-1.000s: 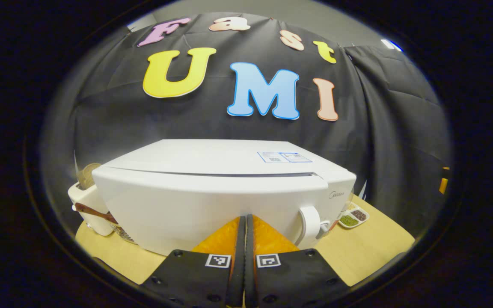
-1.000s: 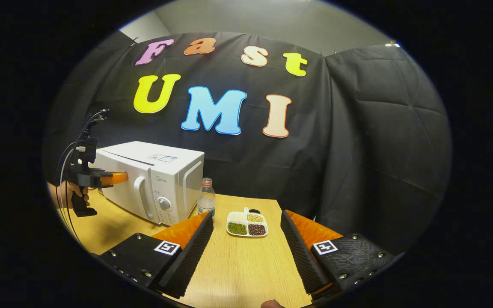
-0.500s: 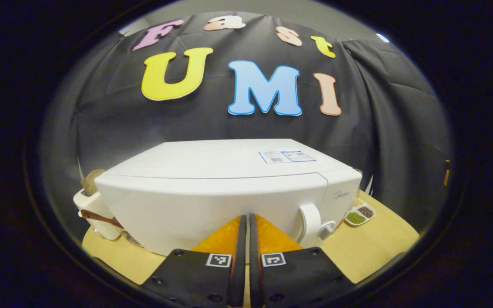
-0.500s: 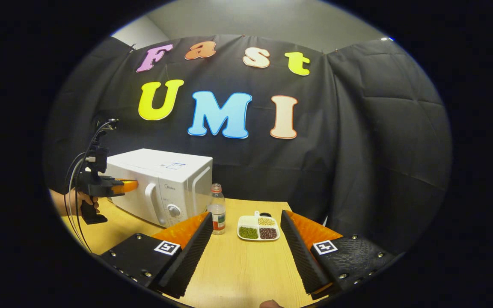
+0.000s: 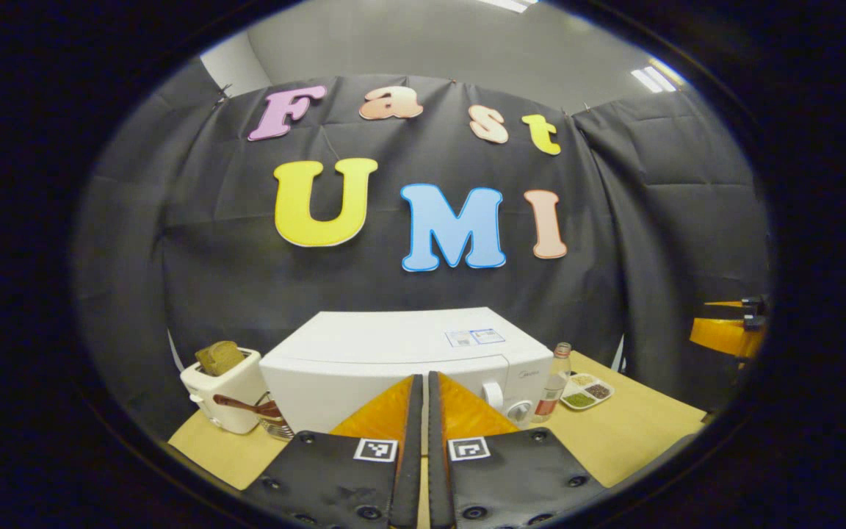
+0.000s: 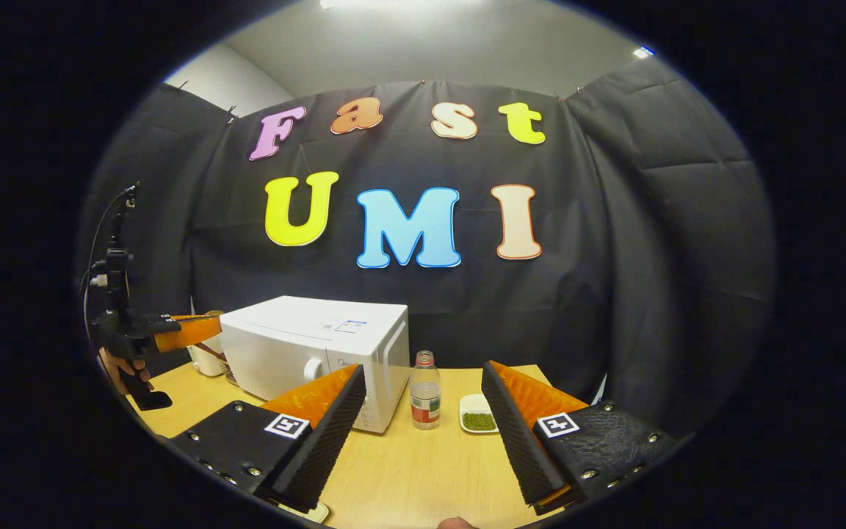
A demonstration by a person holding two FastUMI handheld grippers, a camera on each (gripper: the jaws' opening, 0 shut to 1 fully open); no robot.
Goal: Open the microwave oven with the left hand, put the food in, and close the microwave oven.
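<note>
The white microwave oven (image 5: 393, 360) stands on the wooden counter (image 5: 614, 441) against the black cloth wall, its door closed and its handle (image 5: 493, 394) and dial toward the right end of the front. In the left gripper view the left gripper (image 5: 419, 411) points at the oven's front from a short way off, its two fingers pressed together with nothing between them. Left of the oven sits a white toaster (image 5: 221, 389) with a slice of bread standing in its slot. On the oven's right stands a clear bottle (image 6: 424, 391) with a red cap, and just beyond it a small white divided dish (image 5: 584, 391) of beans. In the right gripper view the right gripper (image 6: 423, 411) hangs over the counter with its fingers spread wide and empty, the bottle and dish seen between them. Far left there, a hand (image 6: 122, 367) holds the left gripper, apart from the oven
</note>
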